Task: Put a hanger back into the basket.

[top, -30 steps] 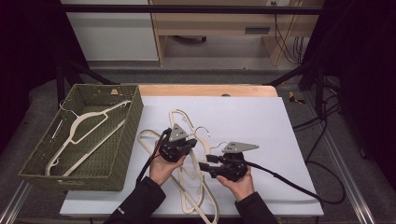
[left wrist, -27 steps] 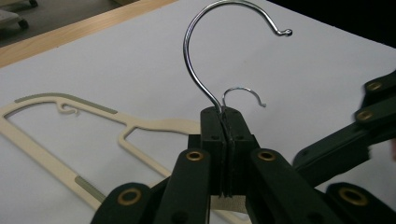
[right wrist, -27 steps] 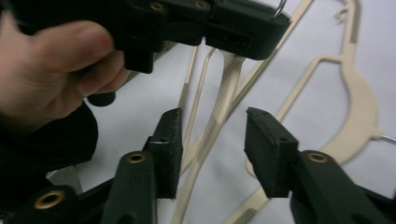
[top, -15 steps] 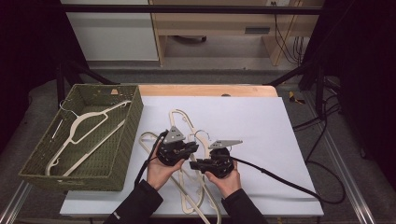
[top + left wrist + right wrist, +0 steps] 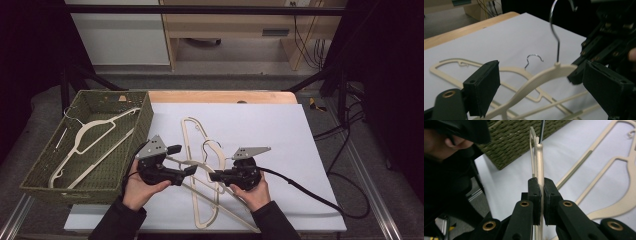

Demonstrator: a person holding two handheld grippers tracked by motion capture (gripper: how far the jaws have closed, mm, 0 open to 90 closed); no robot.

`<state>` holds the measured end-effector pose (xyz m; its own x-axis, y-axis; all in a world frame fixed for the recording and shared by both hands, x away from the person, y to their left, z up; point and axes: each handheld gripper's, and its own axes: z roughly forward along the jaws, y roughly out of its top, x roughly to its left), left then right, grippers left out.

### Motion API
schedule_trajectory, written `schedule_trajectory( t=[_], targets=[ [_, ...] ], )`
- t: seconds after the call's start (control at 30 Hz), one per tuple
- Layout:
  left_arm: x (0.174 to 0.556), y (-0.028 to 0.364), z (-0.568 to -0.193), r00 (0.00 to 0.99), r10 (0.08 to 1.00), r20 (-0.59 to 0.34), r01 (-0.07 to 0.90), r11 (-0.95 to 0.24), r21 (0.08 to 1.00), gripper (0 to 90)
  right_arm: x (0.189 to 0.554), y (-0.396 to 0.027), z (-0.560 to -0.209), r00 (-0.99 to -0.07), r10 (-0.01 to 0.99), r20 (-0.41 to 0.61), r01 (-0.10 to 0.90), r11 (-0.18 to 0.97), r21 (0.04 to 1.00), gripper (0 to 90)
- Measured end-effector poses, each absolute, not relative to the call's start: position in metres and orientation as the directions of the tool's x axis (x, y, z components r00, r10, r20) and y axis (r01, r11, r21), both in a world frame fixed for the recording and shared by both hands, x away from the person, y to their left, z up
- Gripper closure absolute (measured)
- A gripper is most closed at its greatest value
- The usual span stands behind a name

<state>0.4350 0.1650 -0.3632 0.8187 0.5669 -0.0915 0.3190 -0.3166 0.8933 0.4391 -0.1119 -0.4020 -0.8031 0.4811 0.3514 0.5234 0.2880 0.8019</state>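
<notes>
White sheeting covers the table (image 5: 300, 130), which stands before a dark floor with pale furniture at twelve o'clock in the high view. At nine o'clock on the table sits a green woven basket (image 5: 145, 120) with one cream hanger (image 5: 95, 137) lying inside it. Near the table's six o'clock edge, the right claw (image 5: 214, 176) is clamped on the shoulder of a cream hanger with a metal hook (image 5: 200, 166); the right gripper view shows both pads pressed flat against the plastic (image 5: 539, 170), the hanger standing on edge above the sheet. The left claw (image 5: 192, 170), at the nine o'clock side of that hanger, has just been opening: in the left gripper view its pads stand well apart, the hanger's arm (image 5: 536, 80) passing between them without contact. Two more hangers (image 5: 192, 130) lie flat on the sheet under the raised one, running toward twelve o'clock. One hand (image 5: 137, 187) steadies each gripper from the six o'clock edge.
</notes>
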Motion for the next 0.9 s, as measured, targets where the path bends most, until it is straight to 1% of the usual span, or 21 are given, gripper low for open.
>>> schedule_trajectory(
  t=[0.2, 0.3, 0.4, 0.43, 0.47, 0.53, 0.6, 0.63, 0.67, 0.7, 0.73, 0.77, 0.9],
  targets=[
    [0.426, 0.169, -0.381, 0.855, 0.515, -0.069, 0.306, -0.392, 0.868, 14.0, 0.429, -0.119, -0.395, -0.839, 0.439, 0.323, 0.484, 0.327, 0.812, 86.6],
    [0.426, 0.165, -0.386, 0.865, 0.501, -0.034, 0.292, -0.446, 0.846, 18.0, 0.425, -0.119, -0.396, -0.851, 0.418, 0.318, 0.472, 0.342, 0.813, 86.5],
    [0.427, 0.16, -0.391, 0.885, 0.465, -0.03, 0.28, -0.479, 0.832, 27.7, 0.423, -0.117, -0.399, -0.865, 0.39, 0.316, 0.461, 0.369, 0.807, 86.6],
    [0.427, 0.158, -0.393, 0.888, 0.459, -0.02, 0.275, -0.498, 0.822, 33.8, 0.423, -0.115, -0.4, -0.864, 0.386, 0.323, 0.467, 0.371, 0.803, 86.6],
    [0.427, 0.156, -0.395, 0.893, 0.45, -0.006, 0.268, -0.52, 0.811, 33.8, 0.423, -0.115, -0.4, -0.864, 0.386, 0.323, 0.467, 0.371, 0.803, 86.6],
    [0.426, 0.154, -0.397, 0.906, 0.423, -0.005, 0.258, -0.543, 0.799, 42.2, 0.423, -0.114, -0.401, -0.867, 0.379, 0.322, 0.463, 0.378, 0.802, 86.6],
    [0.426, 0.153, -0.397, 0.91, 0.414, 0.0, 0.251, -0.553, 0.794, 50.8, 0.422, -0.114, -0.402, -0.87, 0.369, 0.327, 0.463, 0.384, 0.799, 86.6],
    [0.425, 0.153, -0.397, 0.912, 0.411, 0.003, 0.248, -0.556, 0.793, 53.7, 0.423, -0.114, -0.403, -0.873, 0.362, 0.326, 0.459, 0.389, 0.799, 86.6],
    [0.425, 0.153, -0.397, 0.912, 0.411, 0.006, 0.247, -0.561, 0.79, 60.1, 0.423, -0.113, -0.403, -0.876, 0.352, 0.33, 0.459, 0.396, 0.795, 86.6],
    [0.425, 0.154, -0.396, 0.91, 0.415, 0.005, 0.252, -0.563, 0.787, 60.1, 0.423, -0.113, -0.403, -0.876, 0.352, 0.33, 0.459, 0.396, 0.795, 86.6],
    [0.426, 0.155, -0.396, 0.908, 0.418, -0.007, 0.263, -0.558, 0.787, 63.9, 0.423, -0.113, -0.403, -0.877, 0.348, 0.332, 0.459, 0.399, 0.794, 86.5],
    [0.426, 0.156, -0.396, 0.91, 0.415, -0.012, 0.266, -0.561, 0.784, 64.3, 0.423, -0.113, -0.404, -0.877, 0.347, 0.333, 0.459, 0.4, 0.793, 86.5],
    [0.423, 0.154, -0.395, 0.909, 0.416, 0.008, 0.262, -0.588, 0.766, 67.6, 0.423, -0.113, -0.404, -0.878, 0.352, 0.324, 0.455, 0.403, 0.794, 85.2]
  ],
)
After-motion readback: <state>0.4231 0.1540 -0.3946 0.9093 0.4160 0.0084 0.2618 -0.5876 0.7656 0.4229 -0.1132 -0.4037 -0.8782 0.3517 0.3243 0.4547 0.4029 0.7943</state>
